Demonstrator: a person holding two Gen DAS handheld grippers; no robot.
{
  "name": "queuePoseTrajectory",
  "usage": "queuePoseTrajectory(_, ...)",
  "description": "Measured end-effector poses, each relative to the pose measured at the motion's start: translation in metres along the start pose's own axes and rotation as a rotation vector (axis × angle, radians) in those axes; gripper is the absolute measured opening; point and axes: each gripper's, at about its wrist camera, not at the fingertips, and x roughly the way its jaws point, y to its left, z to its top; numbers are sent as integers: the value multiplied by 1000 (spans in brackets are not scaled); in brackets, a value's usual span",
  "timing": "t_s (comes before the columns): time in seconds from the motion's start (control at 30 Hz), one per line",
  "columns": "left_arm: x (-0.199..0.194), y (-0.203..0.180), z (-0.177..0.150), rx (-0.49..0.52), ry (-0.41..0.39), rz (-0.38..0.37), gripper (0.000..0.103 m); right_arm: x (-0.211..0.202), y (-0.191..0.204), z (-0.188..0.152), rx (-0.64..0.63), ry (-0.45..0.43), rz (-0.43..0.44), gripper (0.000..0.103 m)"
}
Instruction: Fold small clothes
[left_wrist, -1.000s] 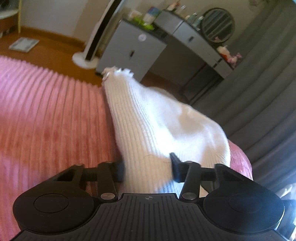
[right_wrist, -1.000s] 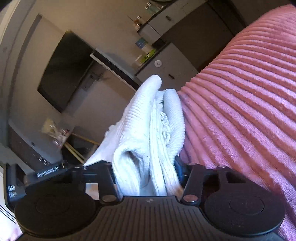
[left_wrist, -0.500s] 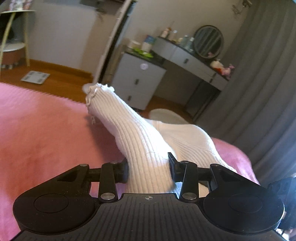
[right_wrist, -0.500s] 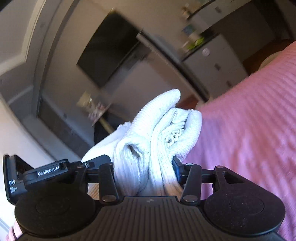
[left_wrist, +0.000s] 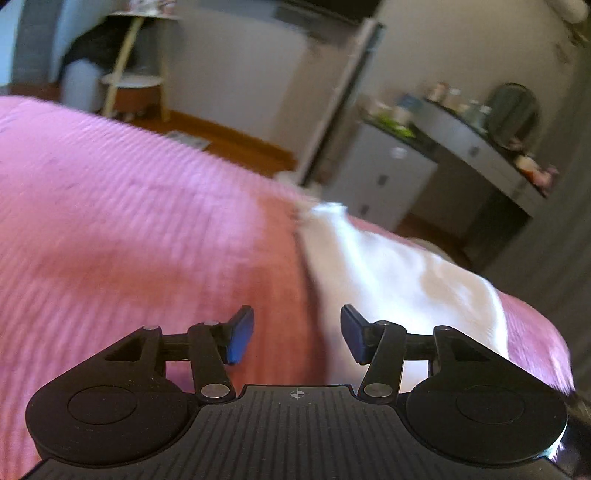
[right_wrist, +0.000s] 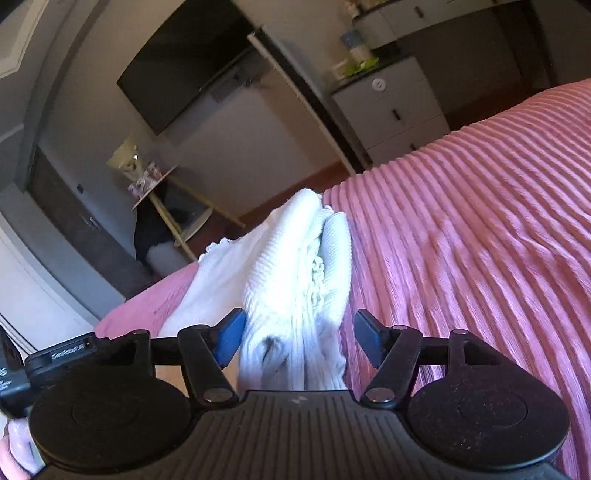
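Note:
A white ribbed knit garment lies bunched on the pink ribbed bedspread, to the right of my left gripper. That gripper's jaws are opening, and only the cloth's left edge shows below the gap, with neither pad touching it. In the right wrist view the folded garment runs between the fingers of my right gripper. Its jaws are opening too. The right pad stands clear of the cloth, and the left pad is right beside it. The picture in the left wrist view is blurred by motion.
Beyond the bed's far edge are a grey drawer cabinet, a dressing table with a round mirror, a grey curtain at the right and a wooden stool. A dark screen hangs on the wall. A hand shows at the lower left.
Both grippers were shut on the white garment and have spread their jaws off it. The left gripper has swung left, so the garment now lies to its right on the bed.

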Motion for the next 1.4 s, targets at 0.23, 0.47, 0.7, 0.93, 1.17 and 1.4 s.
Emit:
queuePoseTrajectory(0.23, -6, 8, -11, -84, 33, -12, 58, -13, 13, -19, -35, 16, 2, 69)
queuePoseTrajectory(0.47, -29, 10, -47, -110, 97, -59, 64, -25, 12, -34, 32, 69, -7, 71)
queuePoseTrajectory(0.7, -36, -10, -76, -52, 142, -96, 67, -23, 4, -37, 220, 90, 124, 69)
queuePoseTrajectory(0.93, -18, -29, -91, 40, 134, -28, 66, 10, -8, -33, 350, 144, 129, 29)
queuePoseTrajectory(1.17, -22, -22, -92, -14, 79, 11, 56, -13, 47, -22, -67, -15, -21, 11)
queuePoseTrajectory(1.4, -25, -17, -92, -36, 91, 24, 56, 23, 48, -57, -337, 69, -282, 12)
